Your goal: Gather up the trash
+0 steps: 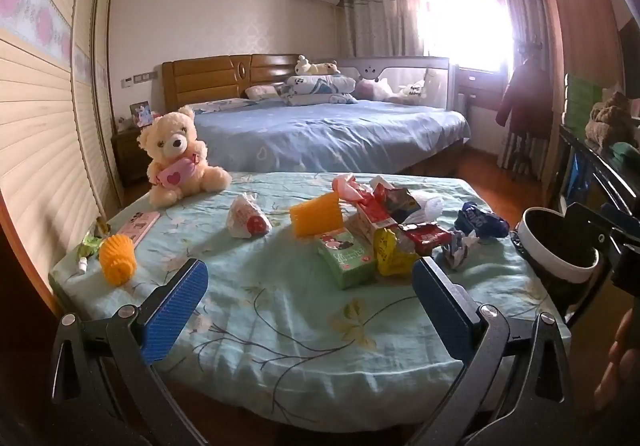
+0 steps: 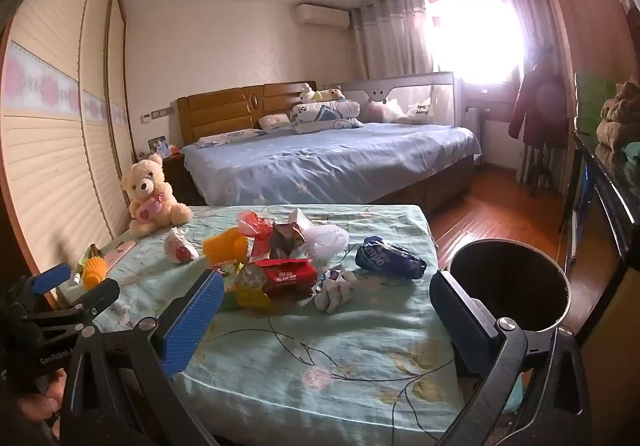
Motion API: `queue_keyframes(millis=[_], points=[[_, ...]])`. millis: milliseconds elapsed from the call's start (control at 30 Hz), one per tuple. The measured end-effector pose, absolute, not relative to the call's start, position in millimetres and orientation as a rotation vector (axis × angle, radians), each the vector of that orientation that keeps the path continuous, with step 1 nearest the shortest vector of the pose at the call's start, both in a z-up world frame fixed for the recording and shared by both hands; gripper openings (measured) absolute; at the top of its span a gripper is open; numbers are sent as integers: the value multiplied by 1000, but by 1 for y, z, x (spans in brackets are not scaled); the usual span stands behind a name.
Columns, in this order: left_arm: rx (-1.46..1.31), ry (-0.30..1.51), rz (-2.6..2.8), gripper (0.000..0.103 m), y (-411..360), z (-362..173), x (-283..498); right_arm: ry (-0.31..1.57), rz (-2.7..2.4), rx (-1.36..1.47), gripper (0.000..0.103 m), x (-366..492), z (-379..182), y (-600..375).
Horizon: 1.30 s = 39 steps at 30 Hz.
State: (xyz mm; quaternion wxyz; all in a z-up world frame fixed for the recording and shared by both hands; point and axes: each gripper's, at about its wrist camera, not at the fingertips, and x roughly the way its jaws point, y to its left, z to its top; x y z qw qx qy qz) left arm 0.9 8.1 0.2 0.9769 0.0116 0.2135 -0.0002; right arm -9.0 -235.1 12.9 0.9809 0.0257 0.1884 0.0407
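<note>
Trash lies in a heap on a table with a light green flowered cloth [image 1: 312,326] [image 2: 320,358]: a green carton [image 1: 347,258], a red packet [image 1: 426,236] [image 2: 286,274], a yellow wrapper [image 1: 390,252], a blue wrapper [image 1: 480,220] [image 2: 390,258], crumpled paper [image 1: 458,248] [image 2: 336,286], orange foam nets [image 1: 318,214] [image 1: 117,258]. A black bin with a white rim [image 1: 560,246] [image 2: 512,286] stands at the table's right edge. My left gripper [image 1: 310,302] is open and empty, short of the heap. My right gripper [image 2: 326,318] is open and empty near the front edge.
A cream teddy bear [image 1: 180,158] [image 2: 150,198] sits at the table's far left, with a pink remote [image 1: 138,226] beside it. A large blue bed [image 1: 328,134] lies behind. A dark cabinet [image 2: 608,198] stands on the right over a wooden floor.
</note>
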Motion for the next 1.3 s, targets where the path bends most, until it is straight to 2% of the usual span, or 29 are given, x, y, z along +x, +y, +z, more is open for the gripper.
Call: queue_keyframes(millis=[1300], points=[[24, 443, -3, 103, -1, -10, 1, 399, 84, 36, 103, -7, 7, -228]])
